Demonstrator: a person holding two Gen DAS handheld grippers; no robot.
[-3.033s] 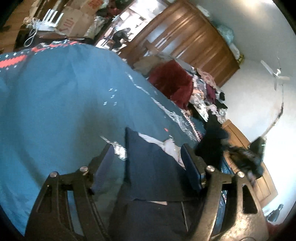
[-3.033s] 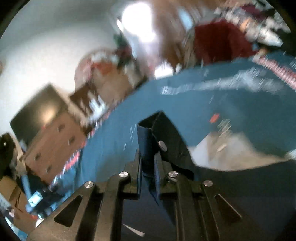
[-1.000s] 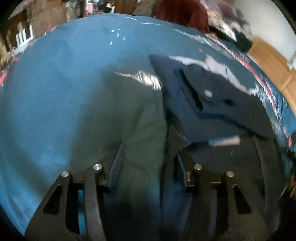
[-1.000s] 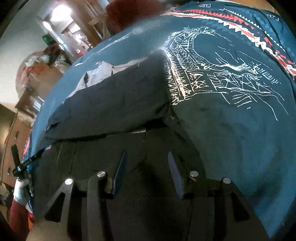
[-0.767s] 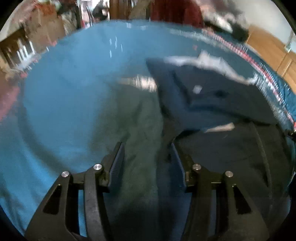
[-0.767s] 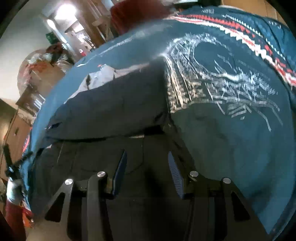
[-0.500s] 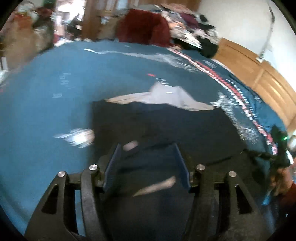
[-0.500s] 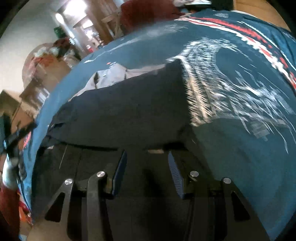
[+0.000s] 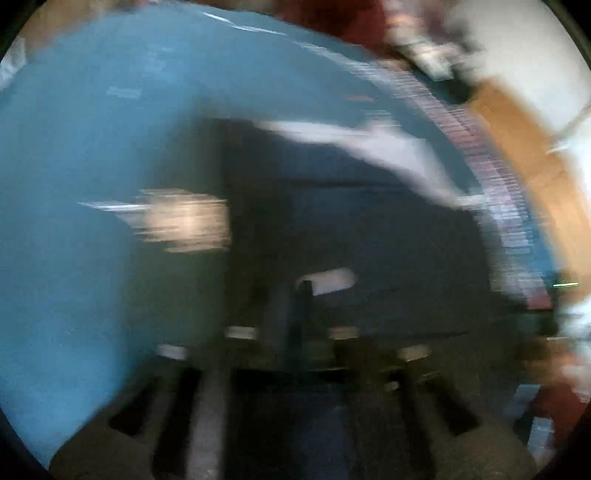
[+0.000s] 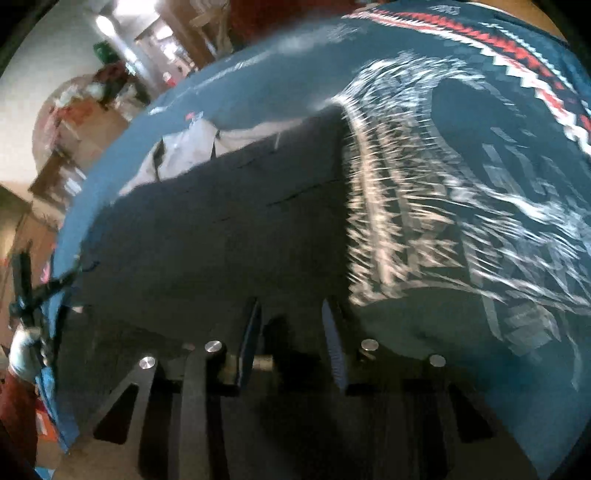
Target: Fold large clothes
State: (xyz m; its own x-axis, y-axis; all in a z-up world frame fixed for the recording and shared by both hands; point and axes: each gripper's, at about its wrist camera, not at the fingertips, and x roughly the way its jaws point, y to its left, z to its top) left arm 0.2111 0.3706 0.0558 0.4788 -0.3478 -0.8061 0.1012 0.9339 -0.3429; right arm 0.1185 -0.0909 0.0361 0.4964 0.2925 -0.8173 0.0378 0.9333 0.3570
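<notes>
A large dark navy garment [image 9: 369, 229] lies spread on a teal bedspread [image 9: 74, 147], with a pale lining [image 9: 369, 144] showing at its far edge. The left wrist view is badly blurred. My left gripper [image 9: 291, 302] has its fingers drawn together over the garment's near part and looks shut on the cloth. In the right wrist view the same garment [image 10: 221, 229] covers the middle. My right gripper [image 10: 291, 325] is open, low over the near edge, with dark cloth between its fingers. The left gripper [image 10: 26, 295] and a gloved hand [image 10: 22, 354] show at the left edge.
The bedspread [image 10: 480, 387] carries a white pattern [image 10: 406, 221] and a red and white border [image 10: 517, 48]. A dark red heap [image 9: 332, 18] and wooden furniture [image 9: 535, 166] lie beyond the bed. Wooden drawers [image 10: 55, 173] and a lit doorway [image 10: 147, 33] are at the left.
Both grippers let go of the raised garment and came down onto it. The left fingers have just closed together; the right fingers have narrowed slightly. The left view swings fast.
</notes>
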